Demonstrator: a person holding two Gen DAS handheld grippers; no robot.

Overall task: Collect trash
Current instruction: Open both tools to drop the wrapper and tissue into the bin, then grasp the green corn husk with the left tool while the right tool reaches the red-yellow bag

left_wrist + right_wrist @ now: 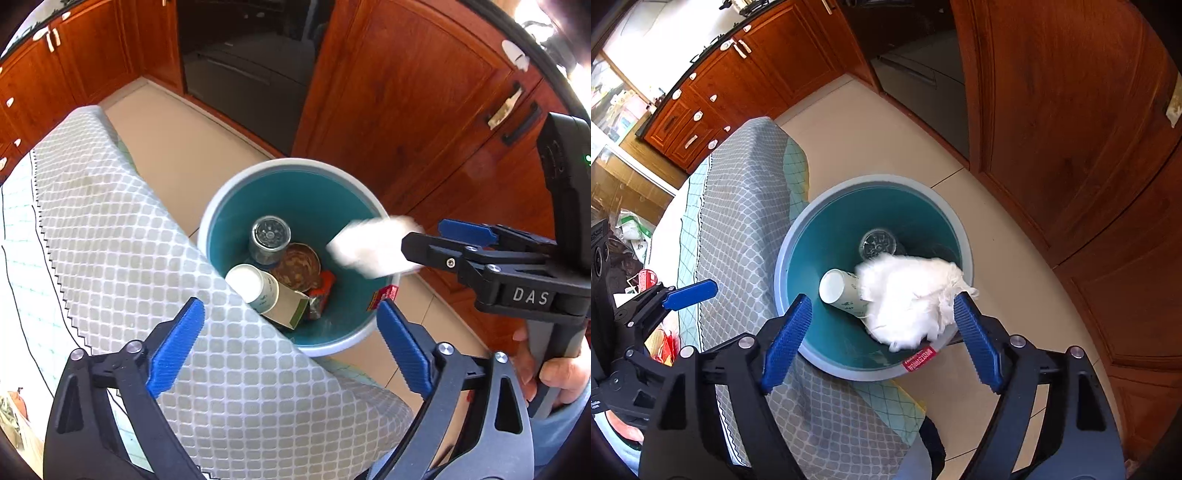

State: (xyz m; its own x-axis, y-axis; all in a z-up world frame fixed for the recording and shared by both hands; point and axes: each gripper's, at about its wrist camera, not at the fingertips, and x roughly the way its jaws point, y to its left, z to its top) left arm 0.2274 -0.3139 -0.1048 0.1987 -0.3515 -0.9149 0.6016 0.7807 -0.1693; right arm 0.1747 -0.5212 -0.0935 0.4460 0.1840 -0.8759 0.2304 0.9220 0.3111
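Grey-checked cloth (122,229) is draping the surface on the left, and beside its edge the teal bin (295,168) is standing on the floor. The left claw (291,343) is hanging wide open above the cloth's edge and the bin's near rim, nothing between its blue pads. Down in the bin, a paper cup (251,284) is lying on its side by a small carton (286,306), with a glass jar (269,234), an open tin (299,264) and an orange wrapper (323,286) alongside. Moving right, a crumpled white tissue (905,295) is blurring over the bin's mouth, seemingly dropping free. The right claw (882,339) is standing open too, its right pad just brushing or clearing the wad; I can't tell which. That tissue is looking feather-light, soft and crushable: a gentle pinch across its bulk should do, and it is likely to snag on ribbed pads.
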